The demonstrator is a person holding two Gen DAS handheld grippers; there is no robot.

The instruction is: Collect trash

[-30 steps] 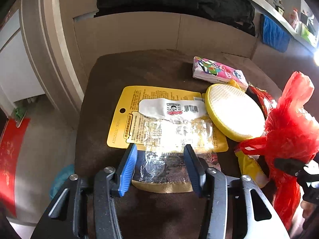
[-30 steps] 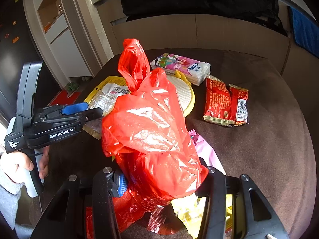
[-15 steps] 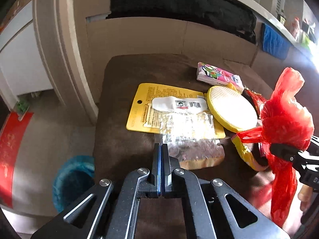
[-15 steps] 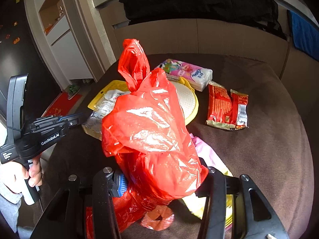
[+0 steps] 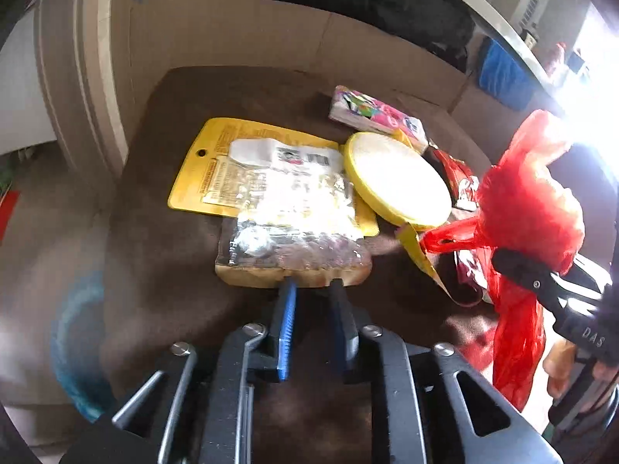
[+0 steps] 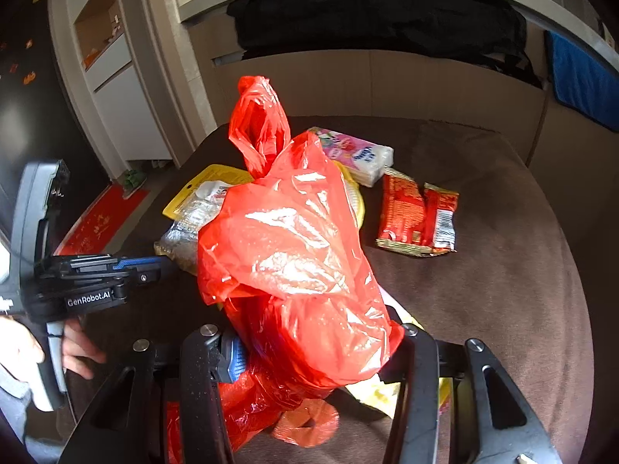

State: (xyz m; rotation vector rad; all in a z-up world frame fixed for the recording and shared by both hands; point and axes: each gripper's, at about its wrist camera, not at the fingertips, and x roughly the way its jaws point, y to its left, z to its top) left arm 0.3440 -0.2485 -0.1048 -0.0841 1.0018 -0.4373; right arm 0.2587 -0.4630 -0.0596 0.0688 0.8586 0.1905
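Only rightward, snack wrapper (image 6: pixel 418 218) (left fingers (image 5: pixel 312 290) parted, empty; right fingers (image 6: pixel 309 355) grasping red bag (image 6: pixel 294 255)).

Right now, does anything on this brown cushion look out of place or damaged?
Yes. The red snack wrapper lies torn open and crumpled on the brown cushion. The clear plastic package sits askew, overlapping the yellow card. The left gripper, jaws just opened, has nothing between them.
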